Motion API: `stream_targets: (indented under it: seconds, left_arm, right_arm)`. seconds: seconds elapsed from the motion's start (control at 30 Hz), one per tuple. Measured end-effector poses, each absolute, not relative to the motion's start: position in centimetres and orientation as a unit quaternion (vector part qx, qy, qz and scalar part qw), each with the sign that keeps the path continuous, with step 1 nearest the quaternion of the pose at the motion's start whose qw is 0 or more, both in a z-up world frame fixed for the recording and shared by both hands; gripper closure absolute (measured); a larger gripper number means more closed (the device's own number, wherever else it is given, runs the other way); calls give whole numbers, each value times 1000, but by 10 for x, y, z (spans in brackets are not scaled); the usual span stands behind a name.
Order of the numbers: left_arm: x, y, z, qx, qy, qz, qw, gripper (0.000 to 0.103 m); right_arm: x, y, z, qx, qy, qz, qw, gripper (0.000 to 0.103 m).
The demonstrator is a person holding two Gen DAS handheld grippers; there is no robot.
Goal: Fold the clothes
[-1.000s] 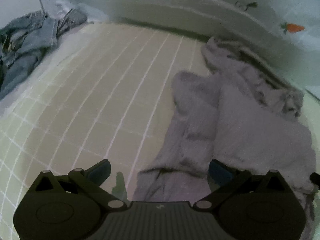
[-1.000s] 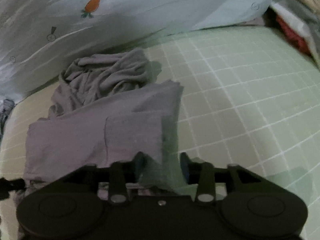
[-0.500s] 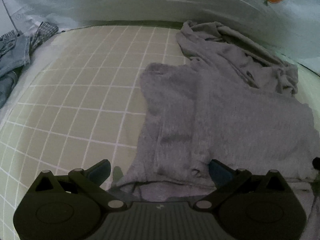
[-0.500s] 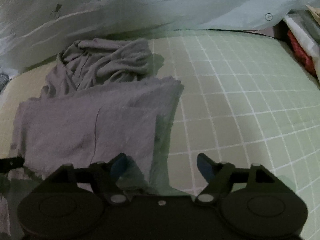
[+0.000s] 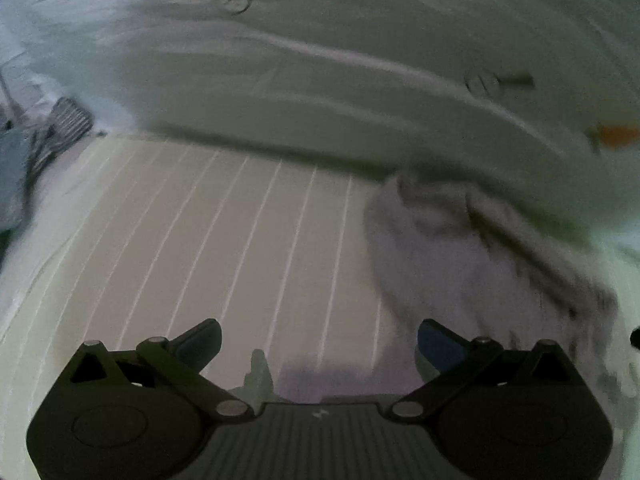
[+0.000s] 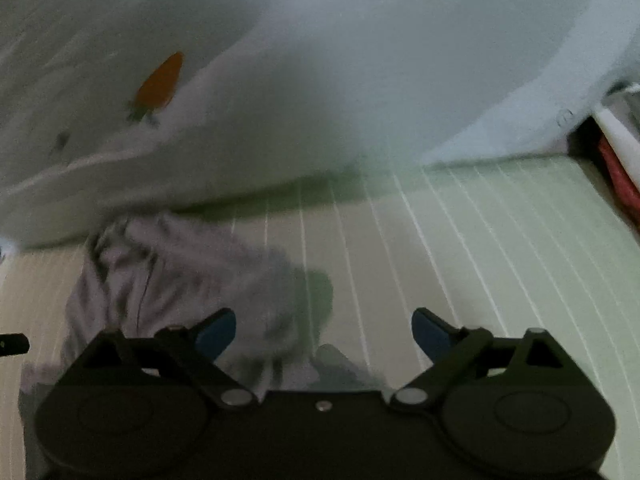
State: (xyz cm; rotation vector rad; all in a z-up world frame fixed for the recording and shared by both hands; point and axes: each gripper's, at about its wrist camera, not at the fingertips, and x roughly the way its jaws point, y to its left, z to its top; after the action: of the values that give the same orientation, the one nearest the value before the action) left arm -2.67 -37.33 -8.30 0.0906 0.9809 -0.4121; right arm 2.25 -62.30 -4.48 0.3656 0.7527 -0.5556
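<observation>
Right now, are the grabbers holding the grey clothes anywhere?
No. Both stand open and empty. The right gripper has just been opening, with nothing between its jaws, and the left gripper is open too. The grey clothes lie loose on the bed.

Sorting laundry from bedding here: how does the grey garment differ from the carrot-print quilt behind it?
The grey garment is plain grey; the quilt is pale with an orange carrot print. The garment lies low and crumpled on the gridded sheet; the quilt is heaped high behind it. The garment looks much smaller than the quilt. Both are soft fabric, blurred here.
</observation>
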Motion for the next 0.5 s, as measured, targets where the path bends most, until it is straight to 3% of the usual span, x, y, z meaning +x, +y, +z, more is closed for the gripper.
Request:
stream_targets:
  seconds: [0.33,0.5]
  left_arm:
    - [58,-430,-130,11,526,-175,832,0]
    - [51,-443,-138,97,493,-133,854,0]
  right_arm:
    - [98,-648,-90,117,452,-250,848,7]
    - [88,-648,-89,65,435,-300,846,8]
